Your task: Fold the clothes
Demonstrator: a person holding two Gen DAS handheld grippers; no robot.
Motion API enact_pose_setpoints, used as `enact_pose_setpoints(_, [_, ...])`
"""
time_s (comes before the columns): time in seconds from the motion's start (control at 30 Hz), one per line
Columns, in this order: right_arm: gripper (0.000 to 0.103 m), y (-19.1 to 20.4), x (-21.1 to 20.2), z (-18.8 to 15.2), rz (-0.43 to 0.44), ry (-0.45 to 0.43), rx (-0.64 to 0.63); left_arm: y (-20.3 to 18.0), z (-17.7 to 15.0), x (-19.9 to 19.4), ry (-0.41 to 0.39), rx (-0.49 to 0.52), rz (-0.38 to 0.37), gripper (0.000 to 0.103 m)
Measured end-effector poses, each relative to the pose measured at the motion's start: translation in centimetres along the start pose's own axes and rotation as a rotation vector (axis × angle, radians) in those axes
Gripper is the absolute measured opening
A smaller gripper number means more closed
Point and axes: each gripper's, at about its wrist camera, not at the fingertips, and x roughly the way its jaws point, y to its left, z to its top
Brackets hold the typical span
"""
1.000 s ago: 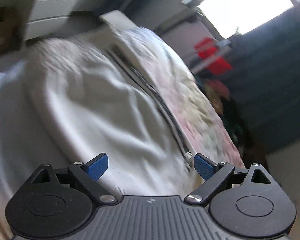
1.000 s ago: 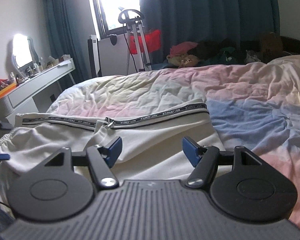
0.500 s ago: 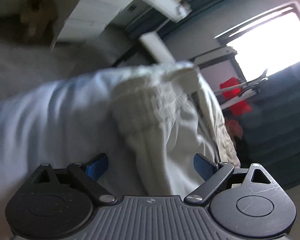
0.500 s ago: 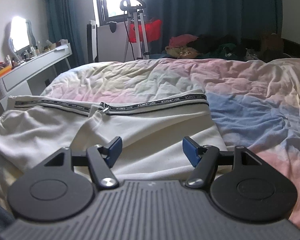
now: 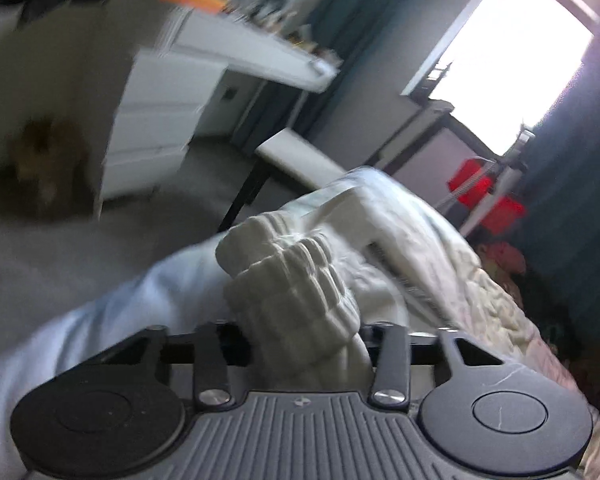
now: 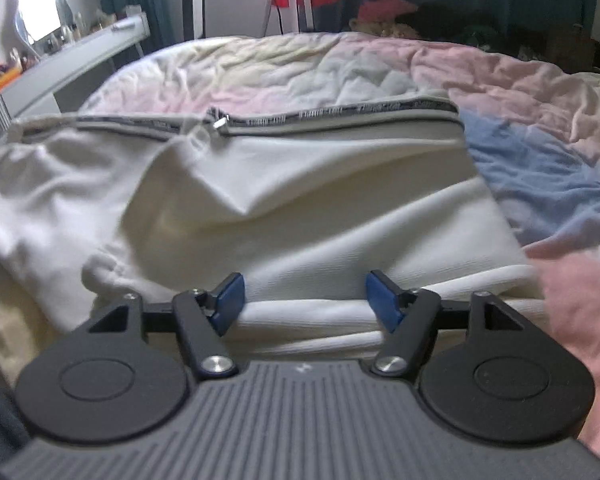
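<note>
Your left gripper (image 5: 304, 344) has just been closing, and its jaws now pinch the ribbed cuff (image 5: 296, 292) of the cream garment (image 6: 284, 200): at the bottom centre of the left view the bunched cuff fills the gap where, half a second ago, the blue pads stood wide apart with loose cloth between them. That gives you one secured end to fold with.

Your right gripper (image 6: 304, 300) at the lower centre of its view is wide, as it was before; its blue pads (image 6: 230, 294) hover just over the near hem, with the white rib (image 6: 308, 312) lying between them but not pressed. Since a second ago this view has dropped closer to the cloth, so you look set to take the hem next.

Beyond the grippers, the garment lies spread across the middle of the right view on the bed (image 6: 540, 92), its dark-taped zip (image 6: 328, 114) running along the far edge. At upper left stands a white desk (image 6: 80, 52).
</note>
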Motion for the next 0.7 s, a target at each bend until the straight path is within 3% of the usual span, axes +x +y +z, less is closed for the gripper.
enact_pose_setpoints(0.17, [0.069, -0.1, -1.9, 0.9, 0.024, -0.083, 0.019, -8.2, 1.6, -4.7, -0.116, 0.154, -0.060, 0.031])
enact_pose_setpoints(0.37, [0.069, -3.7, -6.3, 1.8, -0.009, -0.222, 0.143, -21.1, 0.5, -10.7, -0.230, 0.278, -0.189, 0.030])
enact_pose_setpoints(0.53, [0.069, -8.8, -9.2, 2.0, -0.006, -0.305, 0.324, -32.0, -3.1, -13.5, -0.256, 0.320, -0.291, 0.028])
enact_pose_setpoints(0.7, [0.069, -13.5, -10.7, 1.6, -0.041, -0.343, 0.458, -41.2, -11.3, -13.4, -0.271, 0.388, -0.360, 0.027])
